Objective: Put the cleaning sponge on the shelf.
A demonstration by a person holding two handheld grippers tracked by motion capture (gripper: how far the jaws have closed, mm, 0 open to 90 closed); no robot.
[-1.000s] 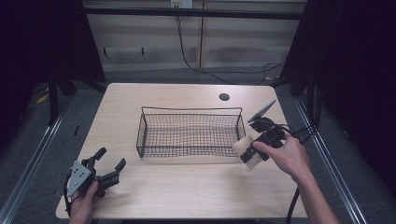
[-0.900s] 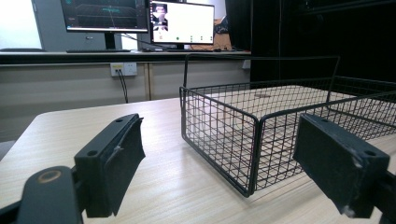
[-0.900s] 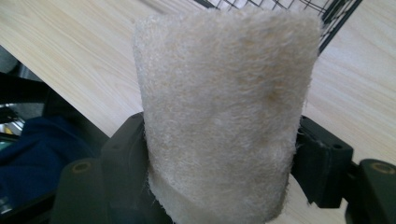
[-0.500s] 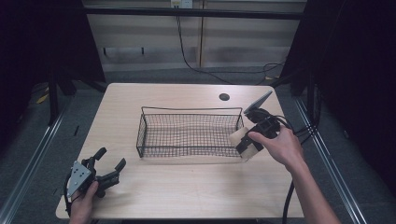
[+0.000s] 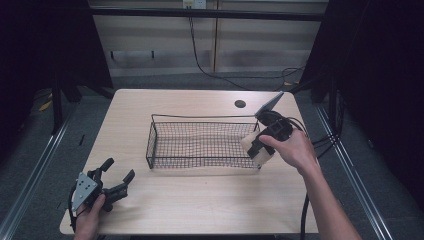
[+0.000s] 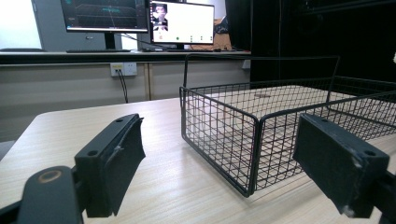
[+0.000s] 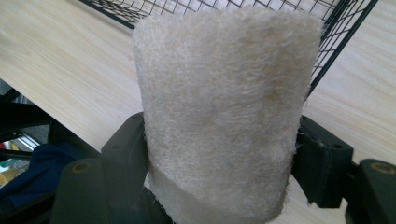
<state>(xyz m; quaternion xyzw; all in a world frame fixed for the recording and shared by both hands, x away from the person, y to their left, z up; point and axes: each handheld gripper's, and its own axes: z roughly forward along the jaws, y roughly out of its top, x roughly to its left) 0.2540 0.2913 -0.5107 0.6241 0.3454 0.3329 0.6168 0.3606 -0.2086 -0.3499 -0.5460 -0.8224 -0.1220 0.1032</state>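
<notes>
High view: pale wood table [image 5: 200, 210], dark room; left claw [image 5: 116, 176] open, right claw [image 5: 256, 149] gripping loofah [image 5: 254, 150].

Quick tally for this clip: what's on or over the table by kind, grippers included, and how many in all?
Wire basket: 1, black, nothing in it
Loofah sponge: 1, cream, clamped in the right gripper at the basket's right end
Grippers: 2, the left gripper with jaws spread and holding nothing
Total: 4

A wire basket [image 5: 200, 140] stands on the table [image 5: 200, 210].
</notes>
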